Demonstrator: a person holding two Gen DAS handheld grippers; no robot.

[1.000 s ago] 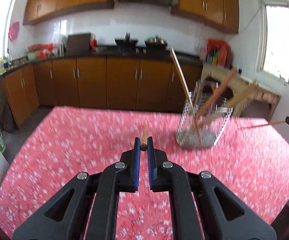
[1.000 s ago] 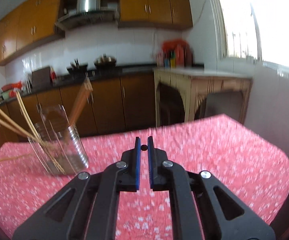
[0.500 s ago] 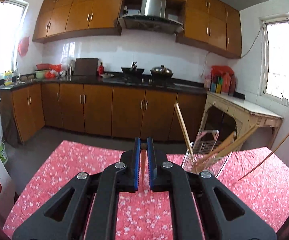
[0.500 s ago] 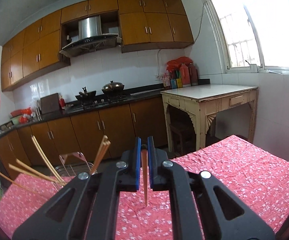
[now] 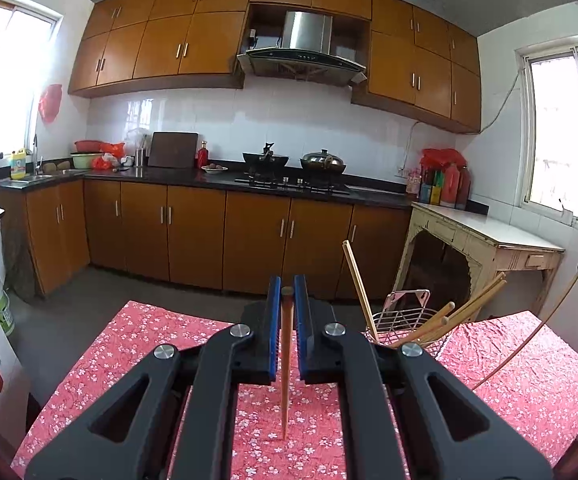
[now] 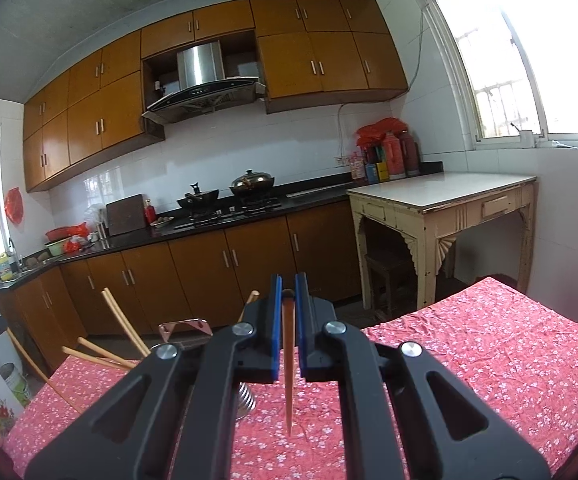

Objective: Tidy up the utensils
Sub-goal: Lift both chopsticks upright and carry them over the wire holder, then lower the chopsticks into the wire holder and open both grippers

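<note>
My left gripper [image 5: 287, 294] is shut on a brown chopstick [image 5: 285, 364] that hangs tip down over the red floral tablecloth [image 5: 161, 344]. My right gripper [image 6: 288, 294] is shut on another brown chopstick [image 6: 288, 368], also tip down. A wire utensil basket [image 5: 403, 320] with several wooden chopsticks [image 5: 357, 280] stands to the right of my left gripper. In the right wrist view the basket [image 6: 185, 330] is to the left, mostly hidden behind my gripper. The right gripper's chopstick [image 5: 529, 344] also shows at the right of the left wrist view.
The tablecloth's far edge [image 6: 485, 286] drops to the kitchen floor. Brown cabinets [image 5: 193, 236] with a stove line the back wall. A cream side table [image 6: 441, 200] stands by the window on the right.
Both grippers have risen and tilted up, so the kitchen fills the views. The chopsticks they hold now hang tip down over the cloth. The basket sits lower in view.
</note>
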